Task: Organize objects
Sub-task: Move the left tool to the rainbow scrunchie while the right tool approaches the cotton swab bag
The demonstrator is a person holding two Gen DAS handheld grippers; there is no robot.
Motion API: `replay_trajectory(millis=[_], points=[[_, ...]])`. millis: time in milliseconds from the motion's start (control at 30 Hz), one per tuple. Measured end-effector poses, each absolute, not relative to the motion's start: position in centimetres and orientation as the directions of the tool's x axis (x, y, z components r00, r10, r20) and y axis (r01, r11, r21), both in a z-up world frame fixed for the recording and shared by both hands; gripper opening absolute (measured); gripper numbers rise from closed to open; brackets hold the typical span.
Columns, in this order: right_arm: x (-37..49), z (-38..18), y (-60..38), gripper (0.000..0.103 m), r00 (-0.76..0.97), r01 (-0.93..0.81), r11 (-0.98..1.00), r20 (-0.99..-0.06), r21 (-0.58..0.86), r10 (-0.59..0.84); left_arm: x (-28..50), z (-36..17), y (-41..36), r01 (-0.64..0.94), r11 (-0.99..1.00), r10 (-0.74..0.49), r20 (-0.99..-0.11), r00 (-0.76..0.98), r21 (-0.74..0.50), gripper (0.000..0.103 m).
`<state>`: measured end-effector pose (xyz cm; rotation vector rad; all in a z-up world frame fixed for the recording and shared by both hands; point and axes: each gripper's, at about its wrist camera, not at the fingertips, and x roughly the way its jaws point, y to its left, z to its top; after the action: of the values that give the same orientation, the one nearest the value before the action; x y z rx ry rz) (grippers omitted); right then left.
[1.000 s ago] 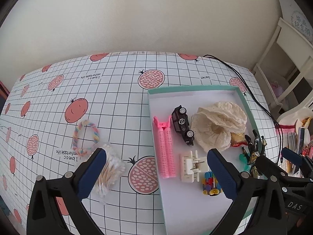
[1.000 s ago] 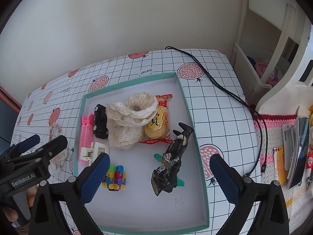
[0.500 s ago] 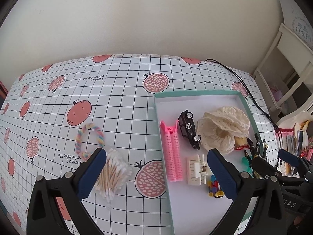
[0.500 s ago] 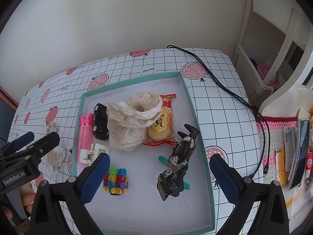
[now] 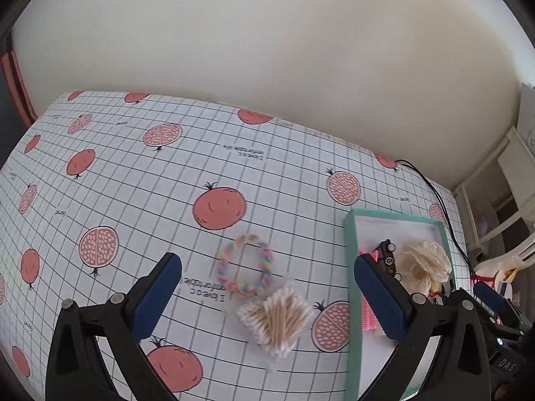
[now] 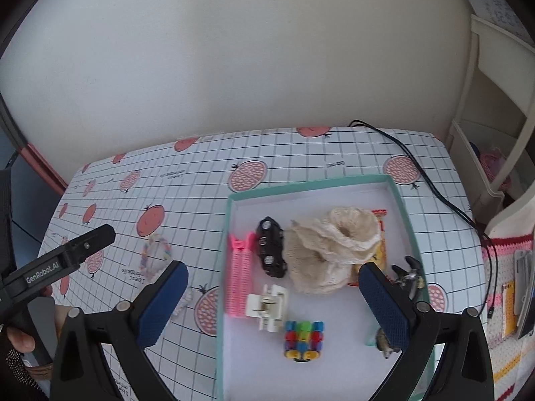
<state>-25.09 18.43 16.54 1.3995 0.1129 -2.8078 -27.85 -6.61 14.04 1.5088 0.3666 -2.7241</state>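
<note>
The left tool is standing with its jaws spread wide and nothing between them, hovering above the surface with its gridded pomegranate cloth. Directly beyond its gap a pastel braided hair tie is lying flat, and just nearer, touching its near edge, a clear packet of cotton swabs is resting. In the right wrist view the hair tie is showing only faintly and the swab packet is largely hidden behind a blue finger pad.

The teal-rimmed tray is sitting to the right of both items. The left wrist view is cutting off most of it; the right wrist view is showing its contents in full. Along the tray's left wall a pink hair roller is lying lengthwise, with a black toy car just beside it and a white clip nearer. A multicoloured block toy is lying near the clip. A cream lace fabric piece is overlapping a yellow snack packet. A dark figurine is lying by the right wall, partly hidden.

The right tool is likewise gaping open and empty, hanging over the tray's near half. A black cable is trailing across the far right of the surface.
</note>
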Motion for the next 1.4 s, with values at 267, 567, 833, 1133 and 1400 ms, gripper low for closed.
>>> replay_trajectory(millis=[267,567,833,1133,1400], points=[[-26.1,13.2,11.9,0.103,-0.559,0.143,-0.986,-0.829,-0.086,-0.009,-27.8,12.5,-10.9,0.168,-0.965,0.089,-0.855,-0.510,-0.200,0.103],[-27.0,8.9,8.6,0.103,-0.494,0.198,-0.973,-0.869,-0.118,0.004,-28.5,9.8,-11.7,0.155,-0.972,0.090,-0.888,-0.450,-0.177,0.103],[-27.5,7.2,7.5,0.103,-0.474,0.221,-0.967,-0.880,-0.129,0.009,-29.3,7.6,-11.2,0.139,-0.976,0.098,-0.903,-0.419,-0.170,0.103],[-28.0,5.1,6.6,0.103,-0.446,0.250,-0.959,-0.895,-0.130,0.005,-30.4,4.9,-10.4,0.108,-0.985,0.083,-0.917,-0.389,-0.135,0.103],[-28.5,3.2,6.5,0.103,-0.417,0.256,-0.957,-0.908,-0.139,0.020,-31.1,3.2,-9.5,0.094,-0.988,0.077,-0.921,-0.382,-0.121,0.102]])
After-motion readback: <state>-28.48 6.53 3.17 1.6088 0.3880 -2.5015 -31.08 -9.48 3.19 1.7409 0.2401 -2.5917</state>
